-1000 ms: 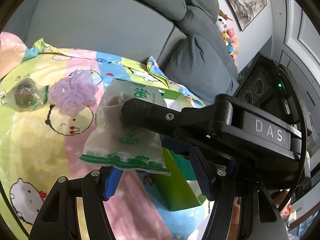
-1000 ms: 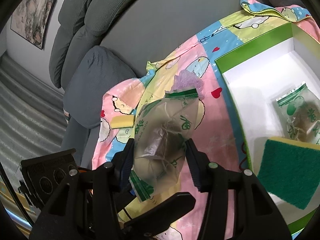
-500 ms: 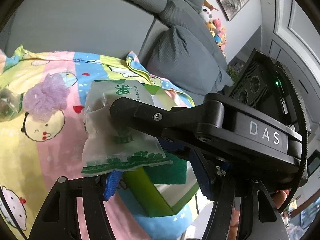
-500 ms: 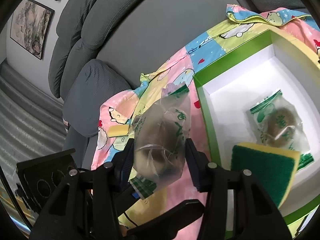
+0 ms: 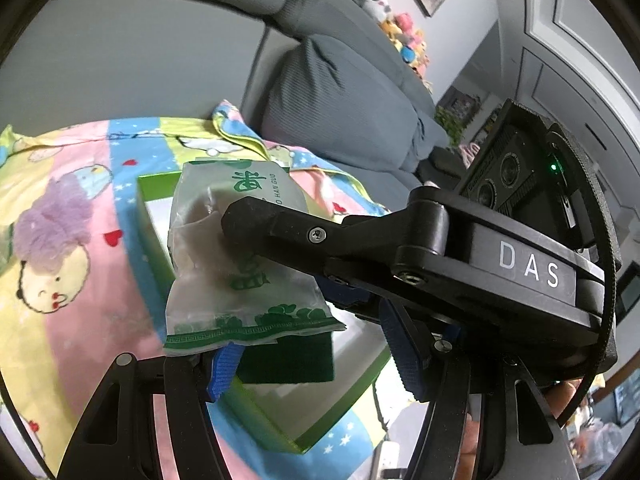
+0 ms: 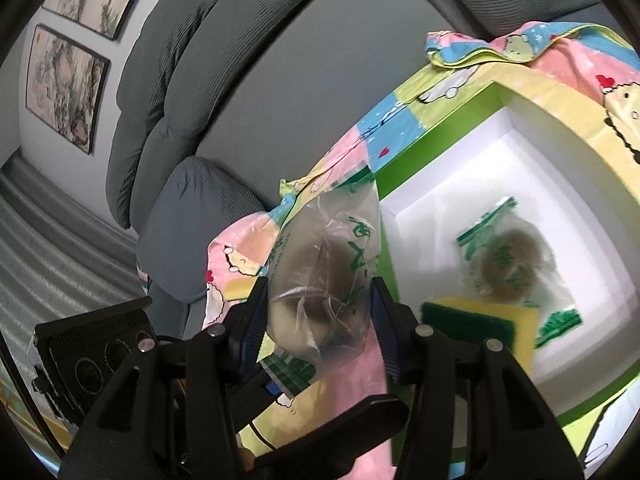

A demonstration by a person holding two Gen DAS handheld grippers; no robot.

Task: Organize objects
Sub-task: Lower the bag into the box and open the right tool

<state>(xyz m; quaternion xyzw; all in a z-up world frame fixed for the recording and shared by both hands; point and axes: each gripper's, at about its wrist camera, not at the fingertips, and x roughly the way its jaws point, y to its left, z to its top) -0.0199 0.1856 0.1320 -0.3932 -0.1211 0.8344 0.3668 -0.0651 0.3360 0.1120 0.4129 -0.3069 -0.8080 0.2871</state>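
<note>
Two packets: my right gripper (image 6: 318,316) clamps one packet (image 6: 324,276) beside the green box (image 6: 436,140), nearer than a second ago; the second packet (image 6: 516,256) lies inside by one sponge (image 6: 476,320); my left gripper (image 5: 310,364) stands empty.

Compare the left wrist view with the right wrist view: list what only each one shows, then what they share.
Only the left wrist view shows the purple pom-pom on the cartoon blanket and the plush toys on the sofa.

Only the right wrist view shows a second packet lying in the green box, and two framed pictures.

Both show the right tongs clamping the clear green-printed packet, the box and the sponge inside it.
</note>
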